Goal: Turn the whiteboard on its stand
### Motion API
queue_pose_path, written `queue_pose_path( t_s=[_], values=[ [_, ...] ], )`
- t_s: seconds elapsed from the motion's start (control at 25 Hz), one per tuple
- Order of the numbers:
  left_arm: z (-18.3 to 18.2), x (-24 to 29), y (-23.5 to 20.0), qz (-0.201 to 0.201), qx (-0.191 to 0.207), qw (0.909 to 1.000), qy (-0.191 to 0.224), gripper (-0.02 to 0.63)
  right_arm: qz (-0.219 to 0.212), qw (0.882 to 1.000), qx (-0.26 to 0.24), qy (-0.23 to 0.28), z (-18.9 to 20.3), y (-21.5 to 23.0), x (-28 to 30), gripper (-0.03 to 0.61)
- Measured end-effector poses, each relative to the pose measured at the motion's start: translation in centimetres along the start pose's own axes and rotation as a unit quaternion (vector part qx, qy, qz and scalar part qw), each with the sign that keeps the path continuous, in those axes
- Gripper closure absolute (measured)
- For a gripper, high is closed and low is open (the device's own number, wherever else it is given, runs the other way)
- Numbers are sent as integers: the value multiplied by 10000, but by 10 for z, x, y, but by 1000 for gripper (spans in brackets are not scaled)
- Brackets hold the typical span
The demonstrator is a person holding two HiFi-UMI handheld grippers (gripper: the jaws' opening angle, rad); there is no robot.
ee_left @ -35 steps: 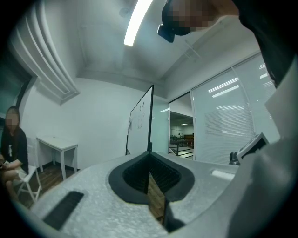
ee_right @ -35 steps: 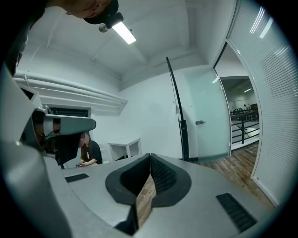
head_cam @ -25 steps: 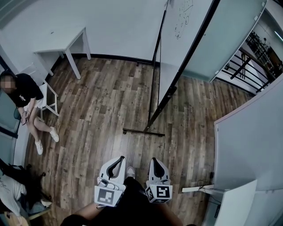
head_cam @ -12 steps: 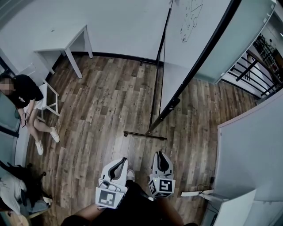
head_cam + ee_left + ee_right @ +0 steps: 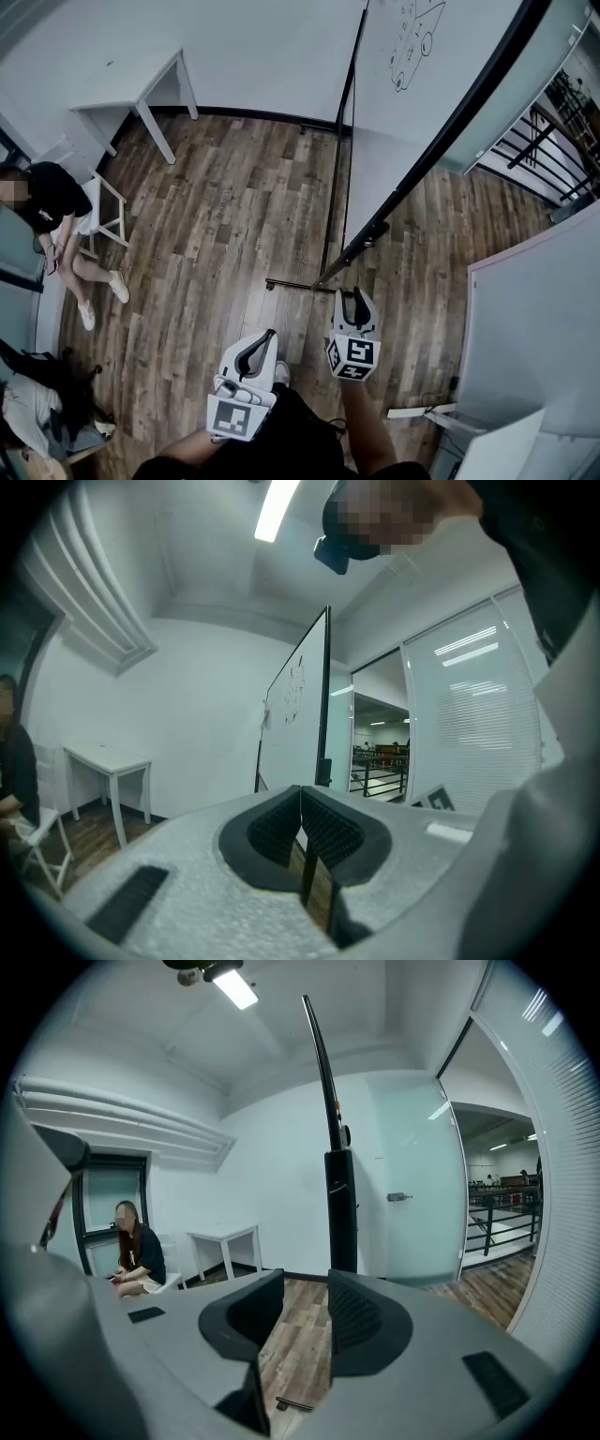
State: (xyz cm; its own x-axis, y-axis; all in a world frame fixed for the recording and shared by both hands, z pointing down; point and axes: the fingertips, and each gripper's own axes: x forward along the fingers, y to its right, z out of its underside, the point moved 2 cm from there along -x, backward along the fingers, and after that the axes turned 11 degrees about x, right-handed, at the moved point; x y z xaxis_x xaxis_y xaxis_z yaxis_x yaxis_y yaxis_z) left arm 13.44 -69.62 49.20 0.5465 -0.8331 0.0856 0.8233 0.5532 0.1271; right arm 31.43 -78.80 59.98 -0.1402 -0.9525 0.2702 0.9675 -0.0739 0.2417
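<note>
Reaching in: your right tool [image 5: 353, 298] faced the whiteboard [image 5: 384, 122] edge just ahead, jaws just parting, empty (left tool [image 5: 255, 349] pressed together, empty). Next, probably: clamp the frame.

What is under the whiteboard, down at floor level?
Under the whiteboard a black foot bar of its stand lies on the wood floor. The whiteboard itself covers the floor behind it.

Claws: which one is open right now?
The right claw: its jaws have just been opening, with nothing between them, near the whiteboard's lower corner. The left claw is shut and farther back.
</note>
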Motion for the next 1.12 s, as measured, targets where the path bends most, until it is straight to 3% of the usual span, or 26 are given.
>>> queue_pose_path(
  t_s=[0.32, 0.8, 1.12],
  values=[
    [6, 2, -13, -158, -8, 9998, -109, 597, 459, 9987, 152, -138, 2, 39, 72, 373],
    [15, -4, -30, -362, -69, 9992, -155, 597, 797, 9964, -43, -302, -1, 62, 137, 371],
    [2, -22, -33, -450, -6, 9989, -125, 597, 1012, 9944, -7, -294, -6, 64, 135, 387]
  ],
)
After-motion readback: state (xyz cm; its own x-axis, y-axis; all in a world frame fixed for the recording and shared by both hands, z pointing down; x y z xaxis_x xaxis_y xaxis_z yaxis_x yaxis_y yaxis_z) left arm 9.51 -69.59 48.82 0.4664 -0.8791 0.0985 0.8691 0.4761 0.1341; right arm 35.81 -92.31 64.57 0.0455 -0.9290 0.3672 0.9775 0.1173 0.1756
